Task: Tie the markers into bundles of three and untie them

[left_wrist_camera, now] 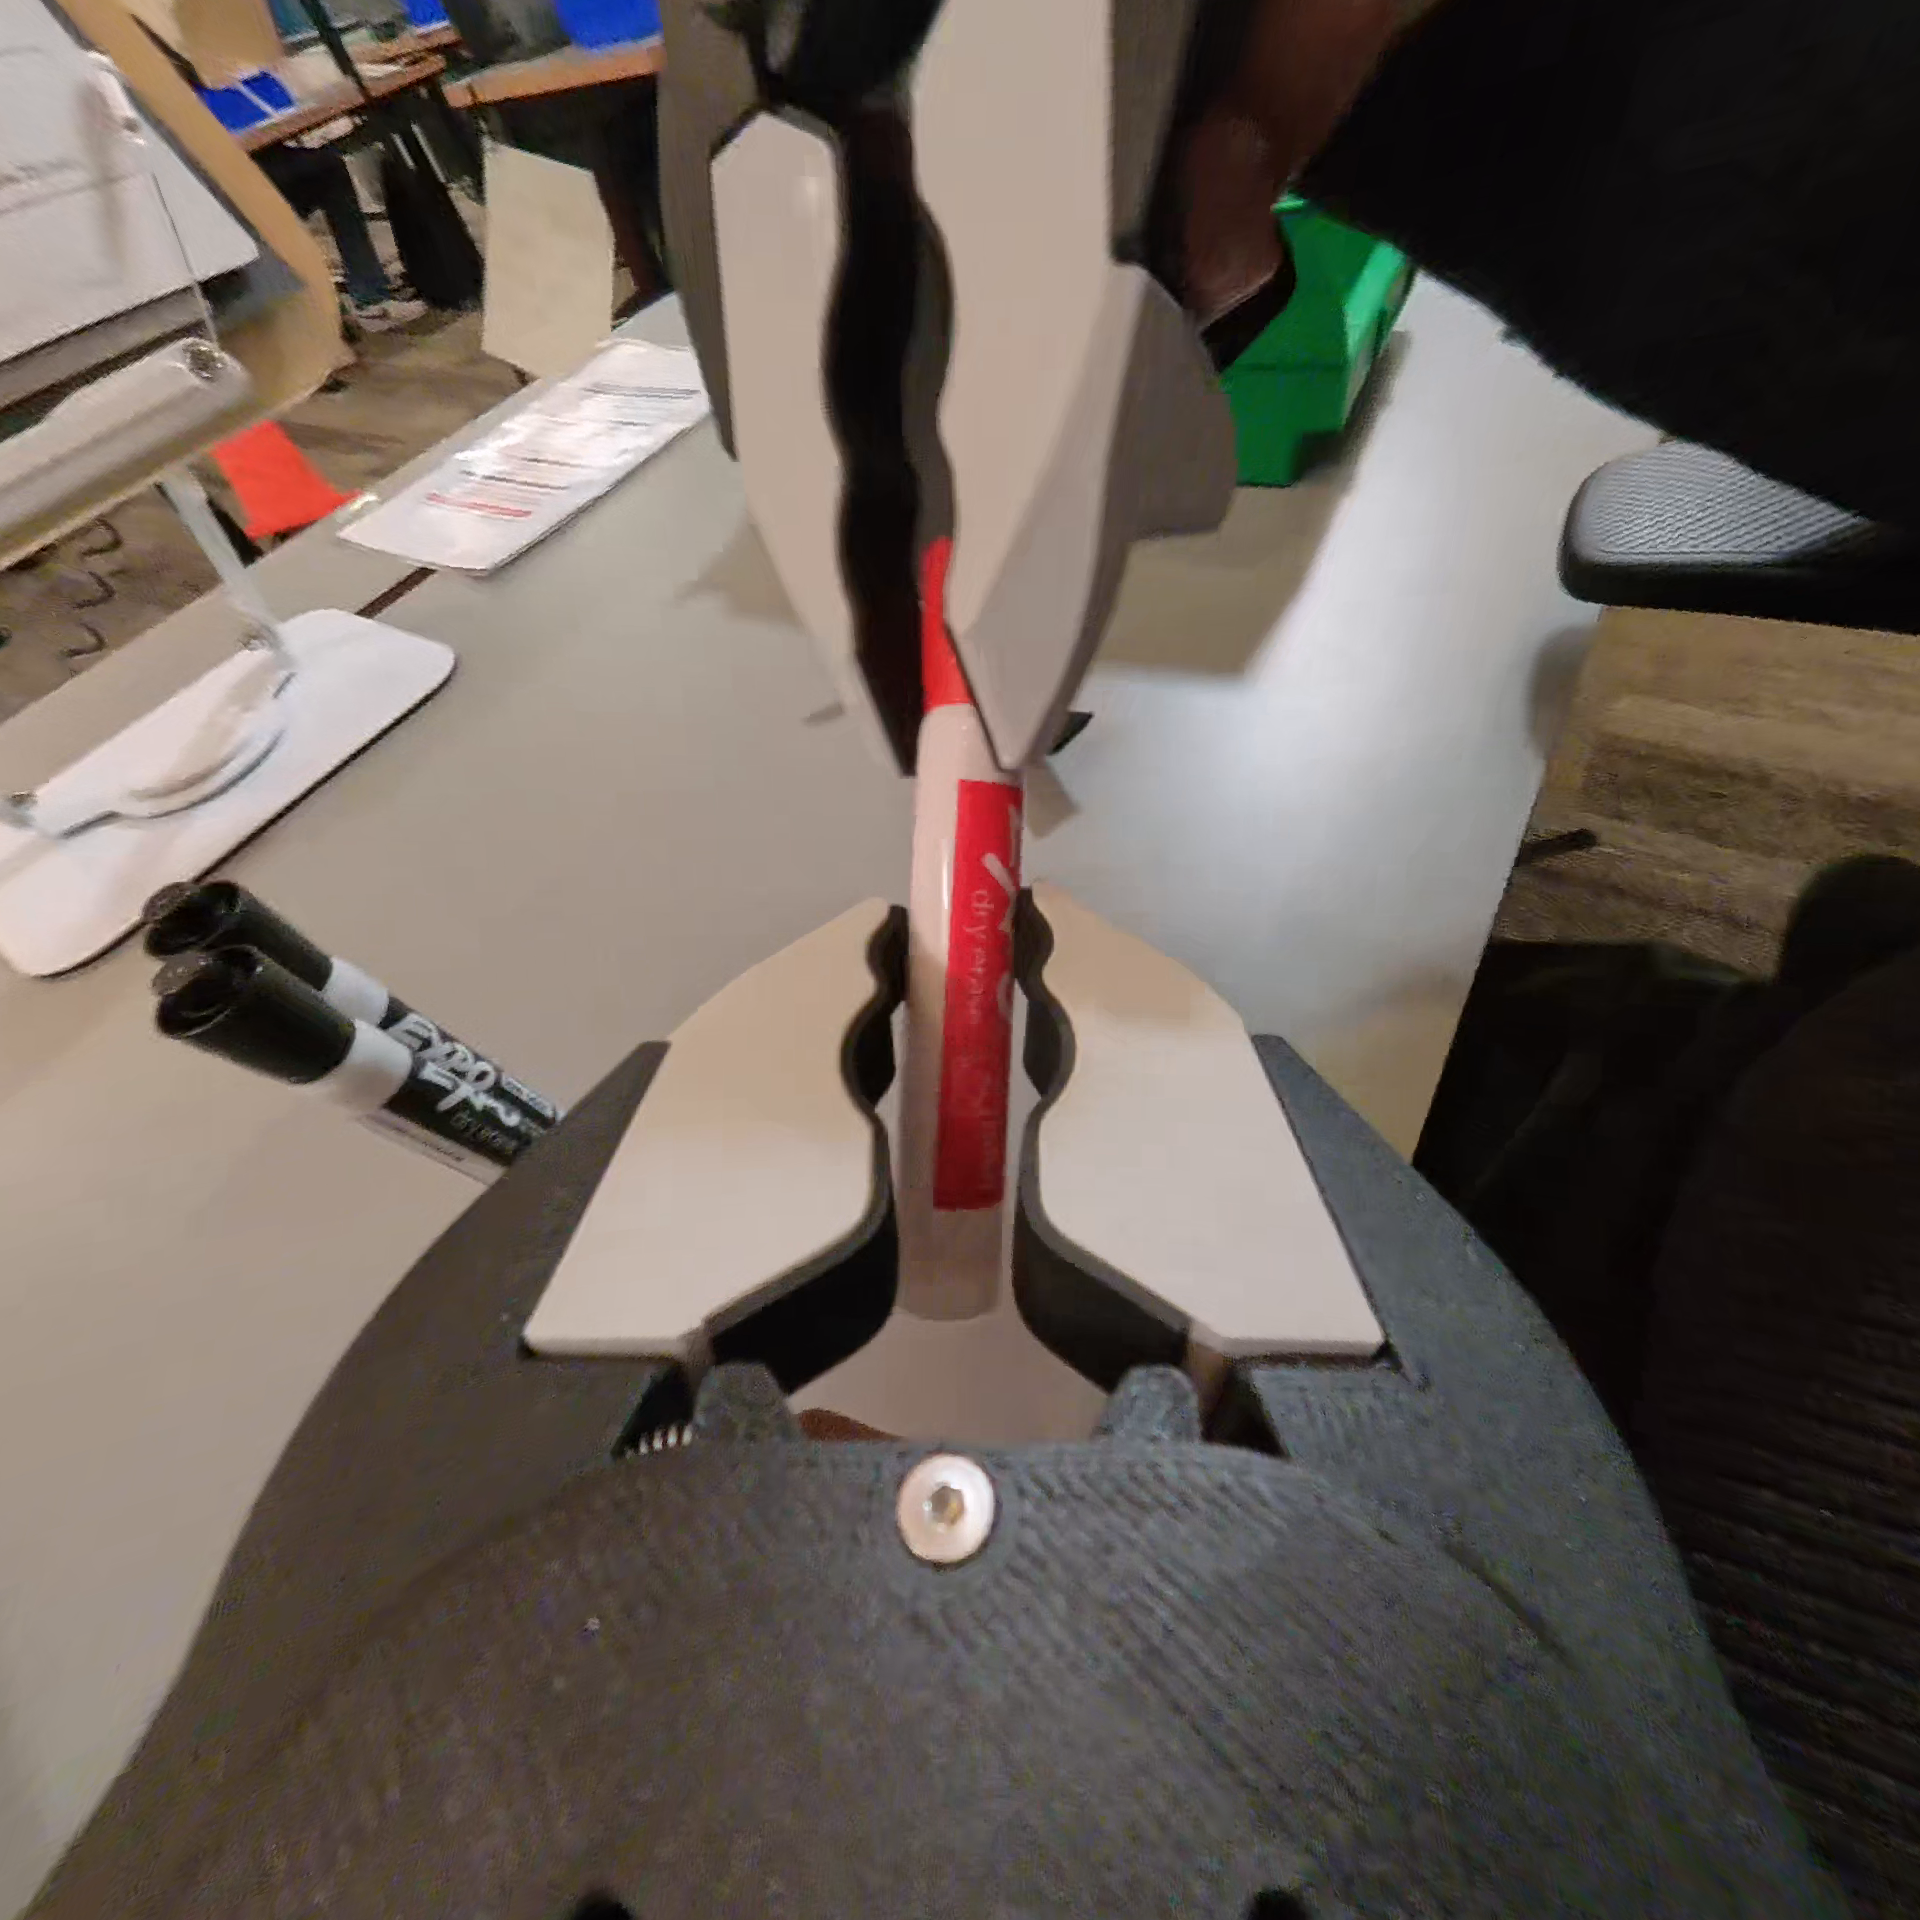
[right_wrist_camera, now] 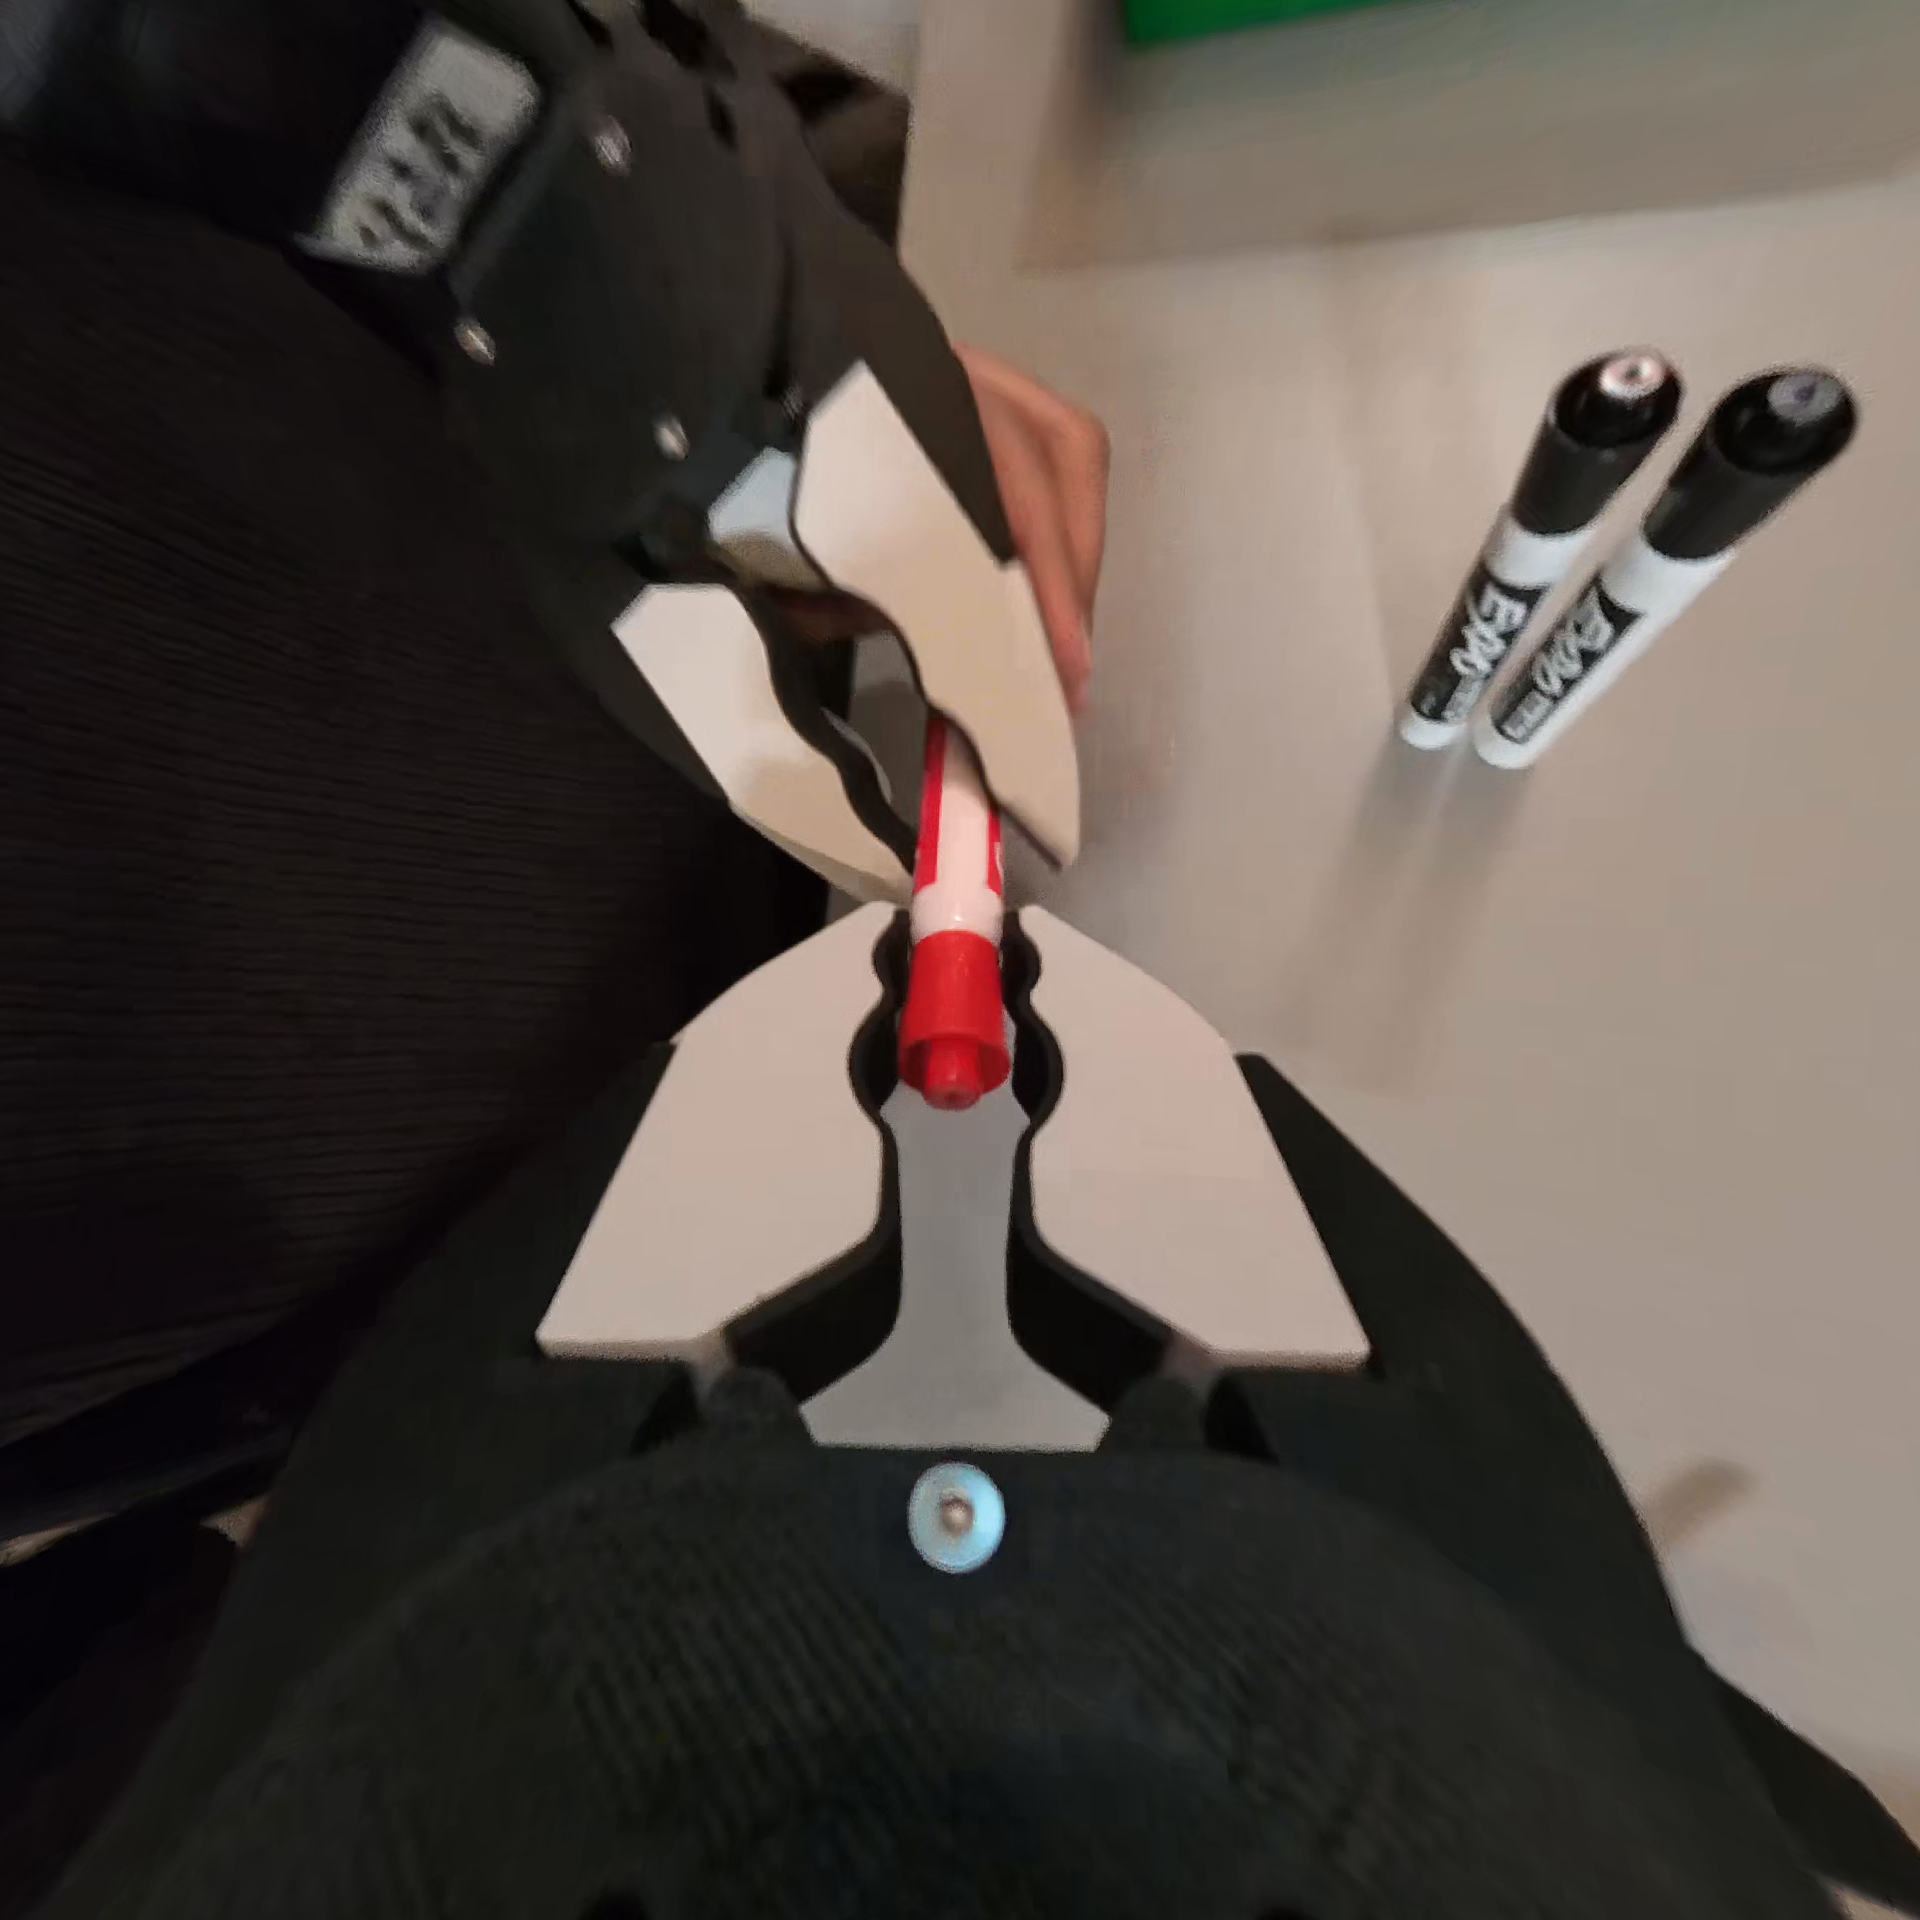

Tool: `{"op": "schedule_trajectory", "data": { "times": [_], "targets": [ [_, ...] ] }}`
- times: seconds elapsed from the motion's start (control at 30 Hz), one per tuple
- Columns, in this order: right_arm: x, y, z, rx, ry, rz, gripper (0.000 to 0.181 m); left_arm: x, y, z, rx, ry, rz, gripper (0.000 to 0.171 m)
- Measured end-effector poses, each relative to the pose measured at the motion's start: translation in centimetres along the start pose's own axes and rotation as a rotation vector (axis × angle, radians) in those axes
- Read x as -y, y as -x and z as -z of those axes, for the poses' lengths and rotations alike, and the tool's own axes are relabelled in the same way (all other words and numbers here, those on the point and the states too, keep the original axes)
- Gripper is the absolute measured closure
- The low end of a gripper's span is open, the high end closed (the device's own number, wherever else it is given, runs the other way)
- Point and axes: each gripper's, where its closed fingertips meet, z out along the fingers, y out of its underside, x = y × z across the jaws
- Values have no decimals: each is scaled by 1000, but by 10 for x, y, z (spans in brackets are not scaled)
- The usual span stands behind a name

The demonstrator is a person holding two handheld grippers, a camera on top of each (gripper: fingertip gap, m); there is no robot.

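A red-and-white marker [left_wrist_camera: 977, 1039] is held between both grippers above the grey table [left_wrist_camera: 582, 831]. My left gripper [left_wrist_camera: 961, 914] is shut on its white barrel. My right gripper [right_wrist_camera: 954, 920] is shut on its red cap end [right_wrist_camera: 951, 1008], and the cap sits on the barrel. In the left wrist view the right gripper [left_wrist_camera: 951, 753] comes down from above. In the right wrist view the left gripper [right_wrist_camera: 977, 868] comes in from the upper left. Two black-capped markers [left_wrist_camera: 270, 1013] lie side by side on the table, and they also show in the right wrist view [right_wrist_camera: 1621, 582].
A green bin [left_wrist_camera: 1320, 343] stands at the back of the table. Laminated papers [left_wrist_camera: 540, 457] and a white stand base [left_wrist_camera: 208, 748] lie to the left. A black chair armrest [left_wrist_camera: 1714, 530] is beyond the table's right edge. A hand [right_wrist_camera: 1049, 499] holds the left gripper. Only a small space, under 4 cm, lies between the two pairs of fingers.
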Motion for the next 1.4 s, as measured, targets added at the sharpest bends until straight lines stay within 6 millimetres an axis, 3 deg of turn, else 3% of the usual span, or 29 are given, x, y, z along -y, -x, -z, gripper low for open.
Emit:
{"op": "schedule_trajectory", "data": {
  "times": [0.07,0.13,0.23,0.37,0.43,0.5,0.63,0.7,0.73,0.83,0.87,0.93,1.03,1.2,1.4],
  "targets": [
    [12,-2,4,27,-97,-29,165,1,0,-1,-15,6,26,150],
    [25,-10,11,25,-213,-56,181,0,-1,-1,-52,13,66,150],
    [37,-24,28,1,-363,-100,164,3,7,1,-66,-19,163,150],
    [42,-55,52,-143,-518,-146,138,9,34,8,-47,-121,377,150],
    [45,-60,57,-152,-581,-164,131,12,44,12,-58,-182,456,150],
    [54,-55,51,-89,-653,-167,130,11,49,13,-47,-191,468,150],
    [67,-40,17,39,-685,-167,120,12,46,12,-39,-207,448,151],
    [69,-34,2,72,-664,-161,140,12,43,11,-50,-202,431,150],
    [69,-33,-2,63,-662,-157,161,10,41,10,-49,-193,416,150],
    [70,-33,-7,20,-643,-123,164,7,43,10,-26,-194,390,150],
    [70,-36,-7,-15,-634,-110,164,4,48,10,13,-187,389,149],
    [69,-47,-1,-108,-645,-97,164,0,59,11,104,-173,344,123],
    [62,-73,12,-269,-657,-130,164,-3,77,17,261,-153,205,105],
    [48,-106,4,-413,-596,-205,164,-17,91,13,384,-75,85,98],
    [46,-122,-22,-542,-419,-146,164,-42,98,0,357,36,210,93]
  ]
}}
